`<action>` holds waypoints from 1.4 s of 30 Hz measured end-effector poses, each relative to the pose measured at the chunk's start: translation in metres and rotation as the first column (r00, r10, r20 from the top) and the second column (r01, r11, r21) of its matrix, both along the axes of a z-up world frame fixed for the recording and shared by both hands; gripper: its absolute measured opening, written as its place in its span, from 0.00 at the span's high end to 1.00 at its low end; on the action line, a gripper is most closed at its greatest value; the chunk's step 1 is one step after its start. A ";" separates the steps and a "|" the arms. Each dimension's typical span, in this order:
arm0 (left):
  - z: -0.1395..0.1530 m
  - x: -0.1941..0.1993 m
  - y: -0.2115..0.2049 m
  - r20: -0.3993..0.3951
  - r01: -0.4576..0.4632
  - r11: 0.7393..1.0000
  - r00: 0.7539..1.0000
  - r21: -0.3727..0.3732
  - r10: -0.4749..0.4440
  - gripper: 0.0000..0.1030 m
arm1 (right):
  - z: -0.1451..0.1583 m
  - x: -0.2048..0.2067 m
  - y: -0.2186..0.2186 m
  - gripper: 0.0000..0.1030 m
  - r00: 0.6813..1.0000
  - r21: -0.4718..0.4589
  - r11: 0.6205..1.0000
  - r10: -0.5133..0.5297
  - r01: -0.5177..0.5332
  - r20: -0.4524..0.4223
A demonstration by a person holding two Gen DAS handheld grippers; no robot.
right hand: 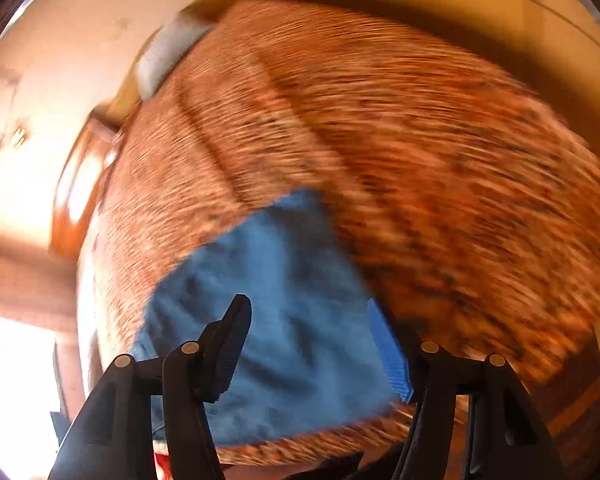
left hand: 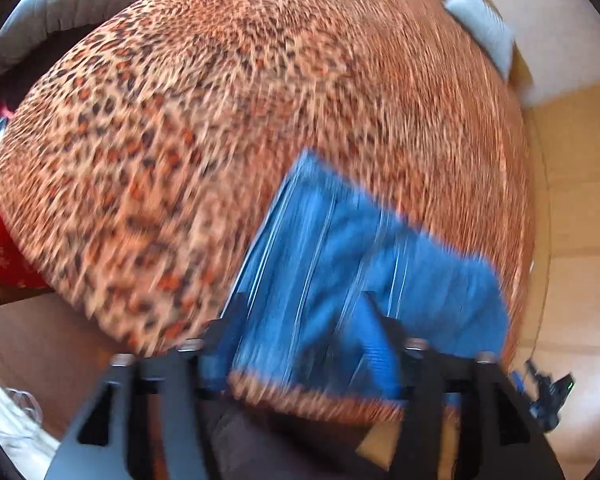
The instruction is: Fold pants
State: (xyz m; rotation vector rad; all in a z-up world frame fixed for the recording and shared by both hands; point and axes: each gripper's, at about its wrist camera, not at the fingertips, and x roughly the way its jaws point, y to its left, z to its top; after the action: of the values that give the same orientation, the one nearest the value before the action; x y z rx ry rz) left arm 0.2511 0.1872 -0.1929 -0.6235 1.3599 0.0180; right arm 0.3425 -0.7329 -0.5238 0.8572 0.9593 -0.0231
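Now we see the blue denim pants [left hand: 360, 264], folded into a compact flat rectangle, lying on the leopard-print bedspread [left hand: 220, 100] close to the near edge of the bed, at about six o'clock in both wrist views. Denim like this should handle as a soft, fairly heavy cloth: it drapes, holds a crease, and does not slip easily. For a further fold we would take it at the corners of the far edge or along a thick seam, where the layers bunch. The left gripper [left hand: 300, 320] has its fingers [left hand: 374, 344] spread wide, with nothing between them. The right gripper [right hand: 312, 320] is likewise spread and empty. Both point steeply down over the pants, clear of the cloth; heavy blur hides finer detail.
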 end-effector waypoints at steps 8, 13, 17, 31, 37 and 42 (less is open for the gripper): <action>-0.066 0.081 -0.013 -0.169 -0.022 0.992 0.986 -0.124 0.000 0.43 | 0.033 0.162 0.174 0.31 0.823 -0.230 0.806 0.567 -0.545 0.036; -0.090 0.101 -0.018 -0.212 0.063 0.978 0.971 -0.200 -0.106 0.40 | 0.004 0.228 0.247 0.31 0.650 -0.295 0.592 0.742 -0.750 -0.166; -0.099 0.097 -0.024 -0.208 0.159 0.963 0.956 -0.218 -0.205 0.41 | -0.020 0.227 0.286 0.35 0.491 -0.341 0.387 0.815 -0.857 -0.307; -0.094 0.089 -0.014 -0.177 0.115 0.977 0.973 -0.180 -0.147 0.47 | -0.010 0.232 0.279 0.89 0.642 -0.311 0.570 0.733 -0.761 -0.226; -0.115 0.073 -0.026 -0.212 0.102 0.956 0.963 -0.273 -0.164 0.55 | -0.021 0.242 0.286 0.40 0.616 -0.283 0.552 0.748 -0.784 -0.248; -0.101 0.030 -0.039 -0.153 0.099 0.964 0.978 -0.249 -0.140 0.88 | -0.021 0.212 0.320 0.94 0.529 -0.332 0.438 0.806 -0.835 -0.266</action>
State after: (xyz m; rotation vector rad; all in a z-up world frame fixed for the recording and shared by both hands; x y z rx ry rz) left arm 0.2809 0.1480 -0.2943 -0.7537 1.5775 -0.1985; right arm 0.5548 -0.4125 -0.5452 -0.1104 1.3033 0.5860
